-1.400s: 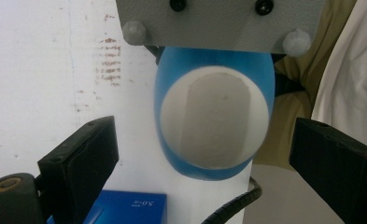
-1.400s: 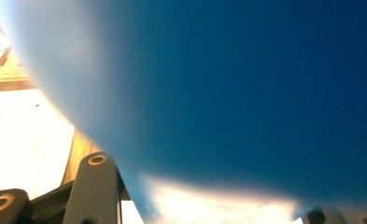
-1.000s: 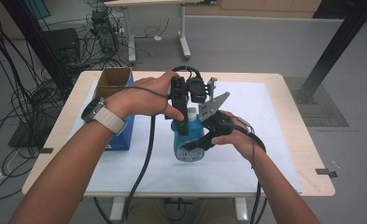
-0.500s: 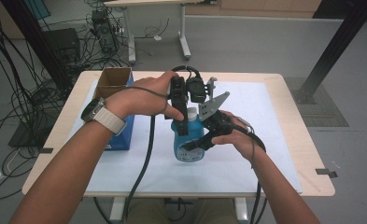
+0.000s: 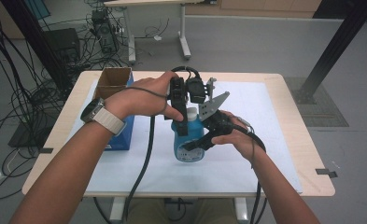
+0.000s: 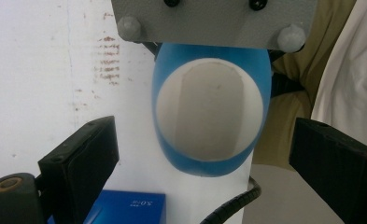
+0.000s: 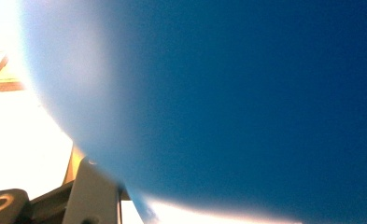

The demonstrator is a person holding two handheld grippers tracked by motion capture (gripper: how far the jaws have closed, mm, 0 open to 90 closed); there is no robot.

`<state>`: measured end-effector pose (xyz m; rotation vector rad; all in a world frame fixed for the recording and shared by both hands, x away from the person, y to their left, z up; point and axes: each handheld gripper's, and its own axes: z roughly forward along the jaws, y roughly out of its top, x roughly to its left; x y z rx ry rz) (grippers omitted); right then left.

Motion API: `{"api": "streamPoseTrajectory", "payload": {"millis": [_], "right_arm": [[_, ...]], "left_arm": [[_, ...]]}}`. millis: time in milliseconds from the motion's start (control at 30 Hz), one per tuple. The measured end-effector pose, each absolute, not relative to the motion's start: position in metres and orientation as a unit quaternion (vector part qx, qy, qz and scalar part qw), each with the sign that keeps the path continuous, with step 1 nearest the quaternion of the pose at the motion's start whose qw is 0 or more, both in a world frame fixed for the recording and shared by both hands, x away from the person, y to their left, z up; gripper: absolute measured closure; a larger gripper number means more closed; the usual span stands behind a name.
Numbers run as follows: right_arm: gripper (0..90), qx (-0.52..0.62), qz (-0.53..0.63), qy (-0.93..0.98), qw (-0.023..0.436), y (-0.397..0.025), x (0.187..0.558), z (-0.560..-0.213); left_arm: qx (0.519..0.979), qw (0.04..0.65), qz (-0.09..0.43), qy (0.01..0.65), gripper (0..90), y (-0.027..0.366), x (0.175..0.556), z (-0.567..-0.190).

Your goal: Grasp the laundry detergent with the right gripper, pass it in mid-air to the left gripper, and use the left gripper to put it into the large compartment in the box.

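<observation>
A blue bottle (image 5: 188, 150) with a white round top (image 6: 209, 116) stands upright on the white mat (image 5: 270, 140) at mid-table. My left gripper (image 5: 183, 125) points straight down over it. In the left gripper view that gripper (image 6: 204, 135) is open, with its jaws wide apart on either side of the bottle's top and not touching it. My right gripper (image 5: 197, 141) comes in from the right and is shut on the bottle's body, one jaw lying across its front. Its grey plate (image 6: 214, 23) shows just above the bottle. The right gripper view is a blur of the bottle's blue wall (image 7: 242, 93).
A blue box (image 5: 121, 133) stands on the mat's left part, close to the bottle, and its corner (image 6: 130, 210) shows below the left jaw. Behind it sits an open cardboard box (image 5: 113, 77). Cables trail from both grippers toward the table's front edge (image 5: 181, 193).
</observation>
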<state>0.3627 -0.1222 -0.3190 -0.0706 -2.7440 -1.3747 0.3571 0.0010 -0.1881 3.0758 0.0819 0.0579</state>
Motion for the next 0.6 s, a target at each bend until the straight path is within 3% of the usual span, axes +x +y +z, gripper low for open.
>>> {"api": "streamPoseTrajectory", "payload": {"millis": [600], "right_arm": [[44.2,-0.023,-0.447,-0.893,0.037,-0.1219,0.3626,-0.3192]], "left_arm": [[0.999,0.034,0.016,0.026,8.7,0.0014,0.3571,-0.1889]]}}
